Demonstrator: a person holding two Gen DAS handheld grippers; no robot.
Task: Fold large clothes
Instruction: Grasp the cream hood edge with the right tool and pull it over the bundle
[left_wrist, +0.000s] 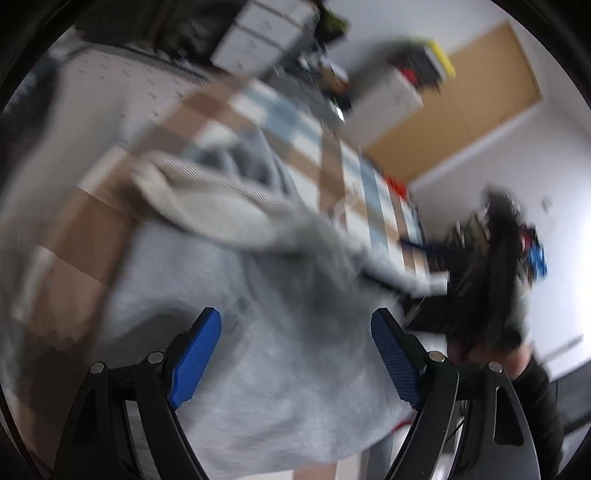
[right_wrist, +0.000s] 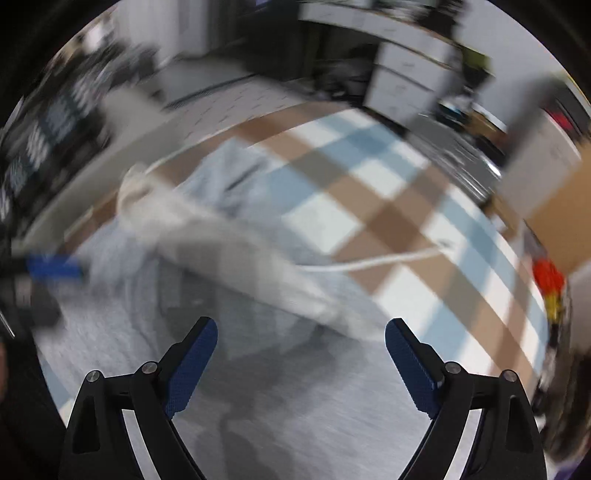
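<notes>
From the left wrist, the left gripper (left_wrist: 296, 341) is hanging over a grey sweatshirt (left_wrist: 266, 362) that is lying spread on a checked tablecloth (left_wrist: 332, 155) of brown, white and blue squares. A paler ribbed part of the garment (left_wrist: 207, 199) is lying folded across it further away. Only this view is showing the other hand's tool, a dark blurred shape (left_wrist: 495, 266) at the right edge of the table, along with a brown board (left_wrist: 461, 110) on the wall. The blue pads (left_wrist: 197, 362) are standing wide apart with nothing between them; whether they are brushing the cloth below is unclear through the blur.

From the right wrist, the right gripper (right_wrist: 301, 360) is pointing down at the same sweatshirt (right_wrist: 280, 406), which is filling the lower half of the frame. Only here is a white cord (right_wrist: 384, 260) showing, trailing from the garment over the tablecloth (right_wrist: 388, 192). A smeared blue pad (right_wrist: 55, 267) of the left tool is showing at the left edge. The right fingers (right_wrist: 413, 369) are standing wide, gripping nothing.
</notes>
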